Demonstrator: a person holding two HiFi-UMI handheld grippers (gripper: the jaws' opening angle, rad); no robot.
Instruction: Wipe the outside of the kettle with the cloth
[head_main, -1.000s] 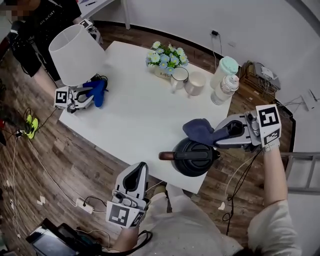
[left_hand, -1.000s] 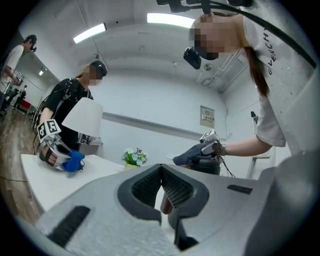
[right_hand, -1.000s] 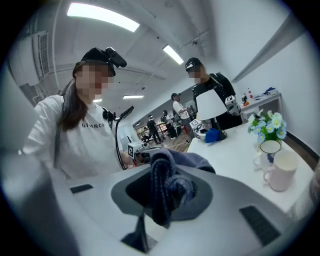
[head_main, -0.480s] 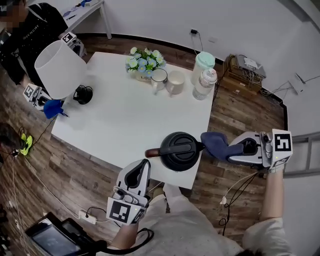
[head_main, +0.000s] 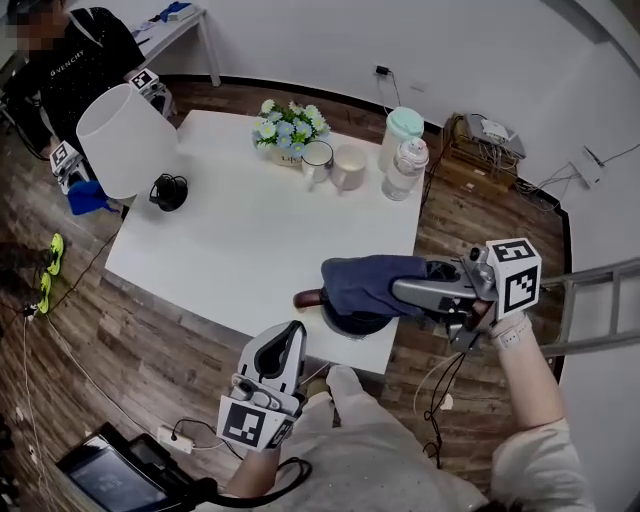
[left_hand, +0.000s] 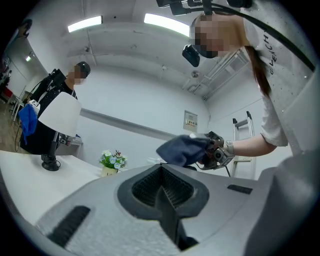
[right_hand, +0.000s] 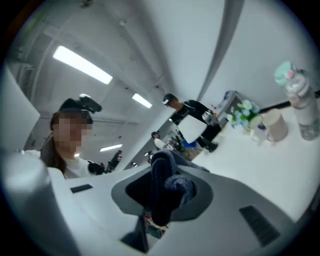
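Head view: right gripper (head_main: 402, 290) clamps cloth (head_main: 362, 284) over kettle (head_main: 347, 324) at counter (head_main: 240, 240) edge; left gripper (head_main: 288, 336) fingers closed, empty. Hard wipe cld shove unheld kettle off.

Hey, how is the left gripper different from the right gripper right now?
The right gripper is shut on the blue cloth, while the left gripper is shut on nothing. The right gripper lies roughly level over the kettle, with the cloth covering the kettle's top in the head view. The left gripper sits off the near edge of the table, clear of the kettle. Both have their jaws together.
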